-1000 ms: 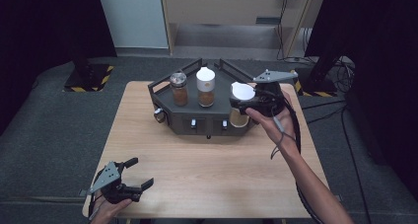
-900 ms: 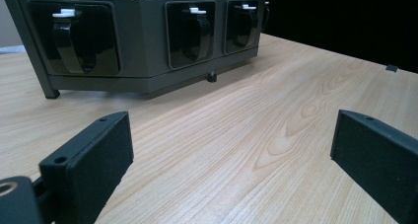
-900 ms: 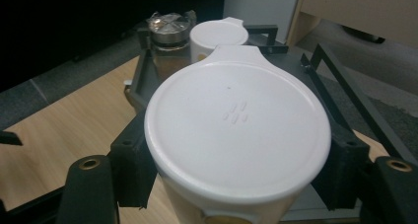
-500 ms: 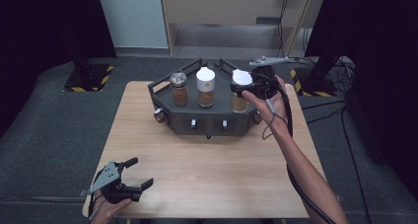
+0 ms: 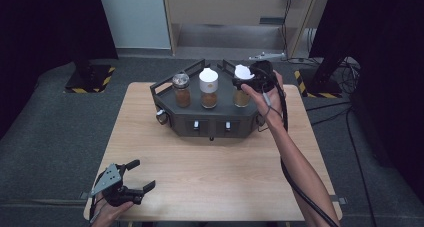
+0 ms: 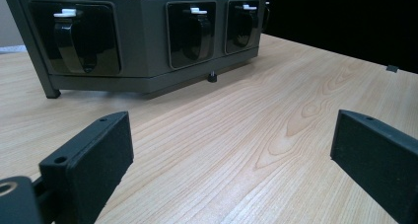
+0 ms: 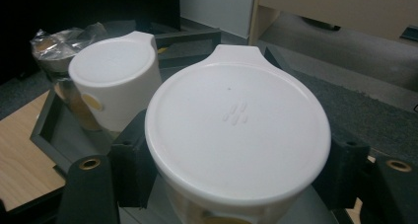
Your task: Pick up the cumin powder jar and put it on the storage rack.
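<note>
A dark grey stand [image 5: 210, 123] on the wooden table carries three jars of brown contents. The left jar [image 5: 181, 89] has a crinkled foil top, the middle jar [image 5: 208, 87] a white lid. My right gripper [image 5: 251, 77] reaches over the stand's right end, shut on the round white lid [image 7: 236, 125] atop the right jar [image 5: 242, 98]; its black pads [image 7: 130, 165] press on both sides of the lid. Whether the lid is seated on the jar I cannot tell. My left gripper [image 5: 141, 175] rests near the table's front left corner, open and empty [image 6: 231, 150].
The stand's front [image 6: 143, 41] has three recessed black levers with white tips. Bare tabletop [image 5: 220, 172] lies between the stand and the front edge. The middle jar [image 7: 113, 71] stands close beside the held lid. Cables trail on the floor at the right.
My right hand has moved away from the person, toward the stand's back right, keeping its grip on the white lid. The left gripper has stayed put.
</note>
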Available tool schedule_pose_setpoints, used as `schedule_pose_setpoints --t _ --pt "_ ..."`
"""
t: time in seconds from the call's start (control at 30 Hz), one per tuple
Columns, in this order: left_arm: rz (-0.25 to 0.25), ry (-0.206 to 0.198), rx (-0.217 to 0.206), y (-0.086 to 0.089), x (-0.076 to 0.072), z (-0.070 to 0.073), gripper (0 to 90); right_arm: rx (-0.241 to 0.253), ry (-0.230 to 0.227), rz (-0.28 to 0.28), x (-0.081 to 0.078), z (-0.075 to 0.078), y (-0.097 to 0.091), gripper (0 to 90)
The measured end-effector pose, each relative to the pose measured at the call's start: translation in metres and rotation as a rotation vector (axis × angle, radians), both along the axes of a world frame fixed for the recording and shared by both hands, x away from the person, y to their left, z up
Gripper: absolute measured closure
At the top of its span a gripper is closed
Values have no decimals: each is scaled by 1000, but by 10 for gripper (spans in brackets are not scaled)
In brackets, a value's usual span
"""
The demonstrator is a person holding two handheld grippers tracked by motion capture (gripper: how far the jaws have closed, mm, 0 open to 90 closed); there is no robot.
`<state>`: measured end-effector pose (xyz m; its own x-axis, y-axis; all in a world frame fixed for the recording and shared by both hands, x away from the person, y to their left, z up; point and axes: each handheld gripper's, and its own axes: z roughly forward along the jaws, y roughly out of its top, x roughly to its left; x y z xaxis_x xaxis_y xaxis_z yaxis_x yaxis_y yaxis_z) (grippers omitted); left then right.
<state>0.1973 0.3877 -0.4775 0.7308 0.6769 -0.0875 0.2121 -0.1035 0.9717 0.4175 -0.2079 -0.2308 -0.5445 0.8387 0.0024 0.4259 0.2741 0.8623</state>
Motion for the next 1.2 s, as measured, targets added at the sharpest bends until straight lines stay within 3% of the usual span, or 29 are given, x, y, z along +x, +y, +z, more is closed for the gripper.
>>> schedule_pose_setpoints --t 0.27,0.6,1.2 --pt "-2 2 -3 0 0 0 13 -11 -5 -29 8 -11 7 305" --pt "-1 2 -4 0 0 -1 13 -4 22 -41 19 -26 9 305" --pt "-3 1 -1 0 0 0 13 26 6 -49 18 -37 5 282"
